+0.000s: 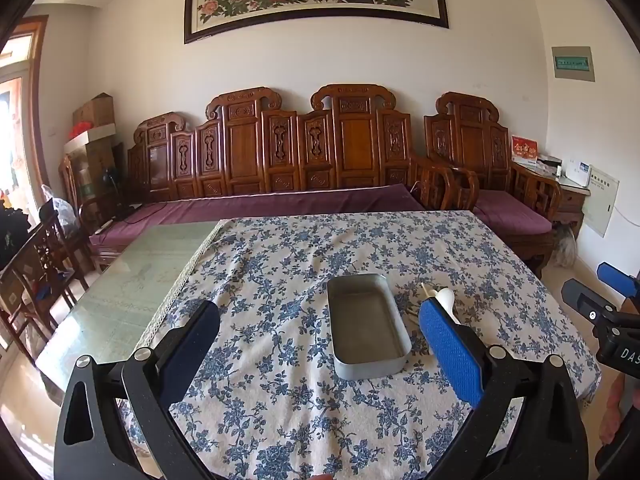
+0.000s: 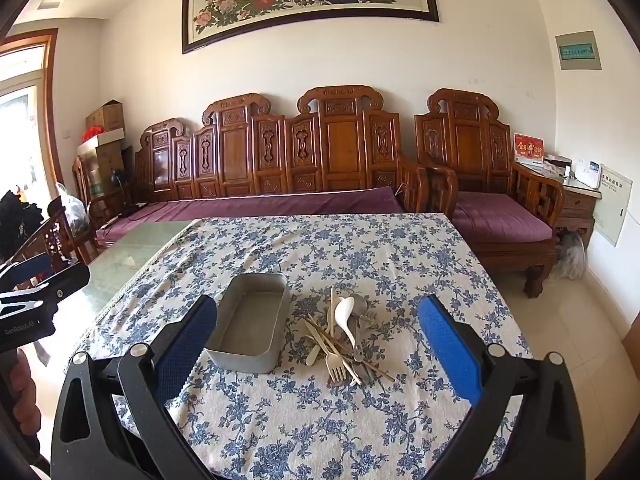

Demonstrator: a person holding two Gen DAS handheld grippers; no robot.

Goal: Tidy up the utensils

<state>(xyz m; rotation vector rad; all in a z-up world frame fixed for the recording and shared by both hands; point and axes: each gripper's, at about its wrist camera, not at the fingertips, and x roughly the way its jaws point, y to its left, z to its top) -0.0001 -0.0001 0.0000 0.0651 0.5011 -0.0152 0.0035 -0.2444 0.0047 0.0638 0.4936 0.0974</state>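
An empty grey metal tray lies on the blue-flowered tablecloth. Right of it is a heap of utensils: a white spoon, cream plastic forks, chopsticks and metal pieces. In the left wrist view only the white spoon and chopstick ends show behind the blue finger. My left gripper is open and empty above the near end of the tray. My right gripper is open and empty, raised near the heap's front.
The cloth covers the right part of a glass-topped table. A carved wooden sofa with purple cushions stands behind it, an armchair to the right. Wooden chairs stand at the table's left.
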